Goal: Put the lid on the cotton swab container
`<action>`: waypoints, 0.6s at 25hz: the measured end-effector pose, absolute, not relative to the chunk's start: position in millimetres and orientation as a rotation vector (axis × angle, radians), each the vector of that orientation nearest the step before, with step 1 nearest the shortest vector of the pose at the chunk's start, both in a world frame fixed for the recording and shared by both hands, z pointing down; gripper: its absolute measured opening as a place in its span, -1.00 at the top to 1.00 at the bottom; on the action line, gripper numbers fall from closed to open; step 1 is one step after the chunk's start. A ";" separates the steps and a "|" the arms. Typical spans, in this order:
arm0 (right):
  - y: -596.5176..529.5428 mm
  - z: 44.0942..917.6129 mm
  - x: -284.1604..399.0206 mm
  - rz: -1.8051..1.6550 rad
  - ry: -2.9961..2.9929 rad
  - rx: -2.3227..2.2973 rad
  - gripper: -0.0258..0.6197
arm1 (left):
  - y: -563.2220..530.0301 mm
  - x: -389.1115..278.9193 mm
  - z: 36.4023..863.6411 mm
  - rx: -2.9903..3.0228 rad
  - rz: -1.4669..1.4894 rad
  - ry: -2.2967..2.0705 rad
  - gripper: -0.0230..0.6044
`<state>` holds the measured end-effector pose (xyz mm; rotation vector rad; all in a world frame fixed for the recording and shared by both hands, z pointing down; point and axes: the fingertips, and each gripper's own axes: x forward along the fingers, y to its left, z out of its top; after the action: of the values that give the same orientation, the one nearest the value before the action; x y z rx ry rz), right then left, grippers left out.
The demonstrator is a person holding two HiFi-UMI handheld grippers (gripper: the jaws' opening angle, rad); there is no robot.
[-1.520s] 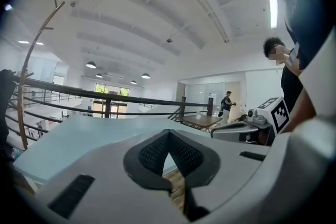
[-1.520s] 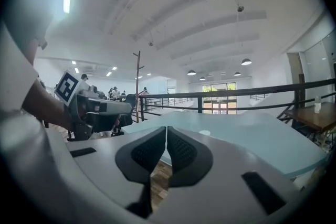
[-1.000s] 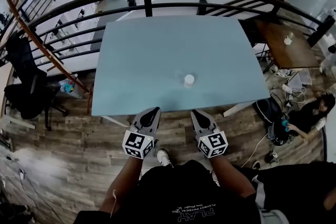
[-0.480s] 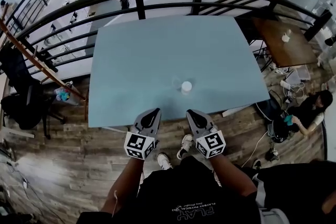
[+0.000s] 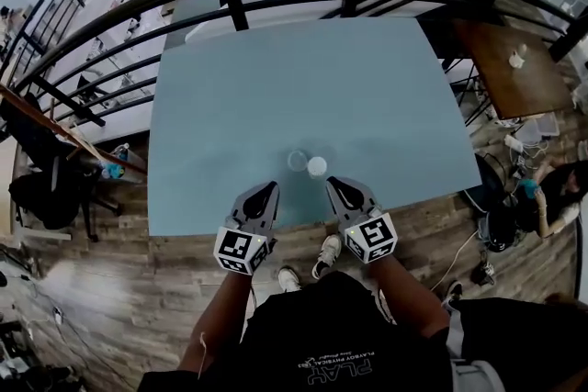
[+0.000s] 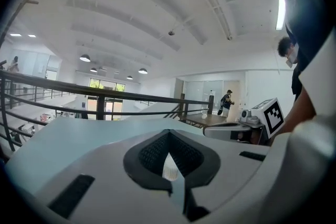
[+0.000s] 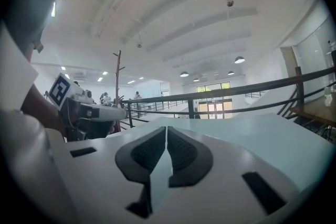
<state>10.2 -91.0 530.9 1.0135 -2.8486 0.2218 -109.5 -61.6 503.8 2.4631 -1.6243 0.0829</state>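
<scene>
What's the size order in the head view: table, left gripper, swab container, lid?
1. table
2. left gripper
3. swab container and lid: about alike, too small to rank

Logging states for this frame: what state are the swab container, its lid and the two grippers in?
cotton swab container: standing on the table, open, no lid on it.
lid: lying on the table beside the container, not fitted.
left gripper: shut, holding nothing.
right gripper: shut, holding nothing.
</scene>
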 end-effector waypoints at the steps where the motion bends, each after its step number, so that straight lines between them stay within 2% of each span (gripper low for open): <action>1: -99.5 532.2 11.5 0.225 -2.852 1.006 0.86 | -69.4 -109.0 505.1 2.458 0.094 -1.633 0.90; 15: -160.5 556.1 -7.2 0.311 -2.870 0.844 0.86 | -119.6 -118.9 528.3 2.381 0.174 -1.689 0.90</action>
<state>-7.2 -160.5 556.1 0.8438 -2.8696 0.3107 -118.9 -119.6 528.3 2.3810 -1.6895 0.1745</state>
